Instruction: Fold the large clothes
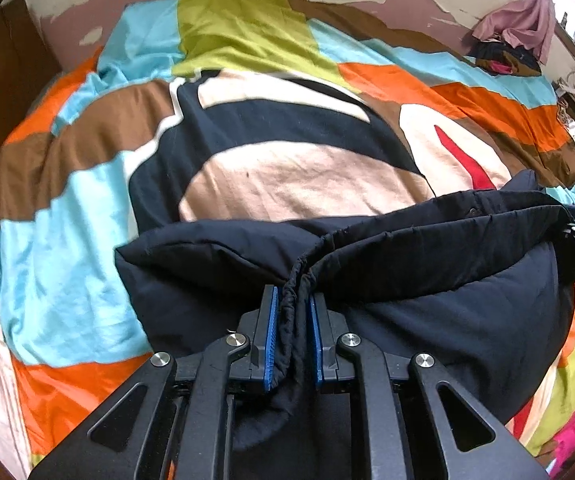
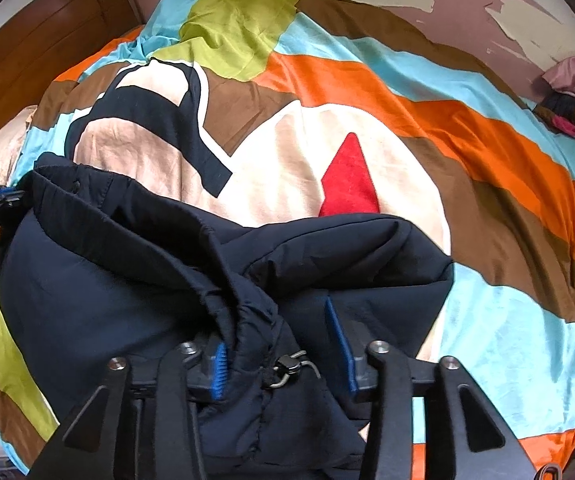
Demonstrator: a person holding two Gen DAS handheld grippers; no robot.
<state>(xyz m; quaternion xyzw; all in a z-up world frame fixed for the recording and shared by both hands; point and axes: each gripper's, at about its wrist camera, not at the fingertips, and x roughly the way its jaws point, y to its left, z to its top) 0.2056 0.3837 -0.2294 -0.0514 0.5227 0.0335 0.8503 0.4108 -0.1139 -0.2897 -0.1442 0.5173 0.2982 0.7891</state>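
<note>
Left gripper [image 1: 293,312] first: jaws nearly closed, blue pads pinching a gathered, elasticated edge of the dark navy padded jacket [image 1: 427,280] at the bottom centre of the left wrist frame. Over to the right gripper [image 2: 283,332]: jaws roughly half open, a bunched fold with a drawcord toggle [image 2: 289,366] lying between them, the right pad standing clear of the cloth, so no real grip there. The jacket sits heaped across the lower half of both frames on the bed's colourful patchwork bedspread [image 2: 487,128]. To do this well, I'd say let the fold settle flat before the left lets go, then smooth it. It's puffy, matte and creased, likely springy.
</note>
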